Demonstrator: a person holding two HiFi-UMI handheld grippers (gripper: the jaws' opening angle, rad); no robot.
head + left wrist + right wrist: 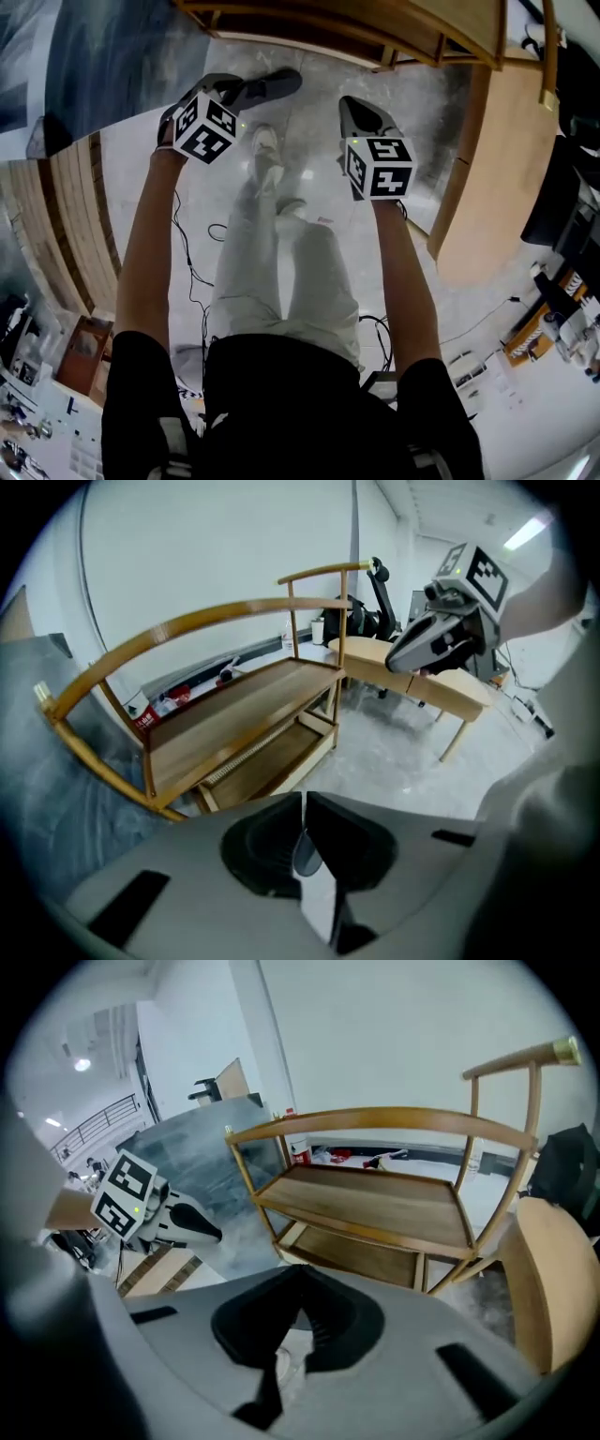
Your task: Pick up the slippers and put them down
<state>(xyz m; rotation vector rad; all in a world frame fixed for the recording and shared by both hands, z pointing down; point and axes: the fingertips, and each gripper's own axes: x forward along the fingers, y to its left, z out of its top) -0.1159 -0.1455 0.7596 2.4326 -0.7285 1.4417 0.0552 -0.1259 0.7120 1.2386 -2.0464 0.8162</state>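
Standing before a wooden shelf rack [375, 33], a person holds two grippers up over the marbled floor [314, 131], the left gripper [286, 82] and the right gripper [349, 105] both with jaws closed together and nothing clamped between them. The only pale footwear [266, 148] in view is on the person's own feet, just short of the rack; whether these are the slippers cannot be told
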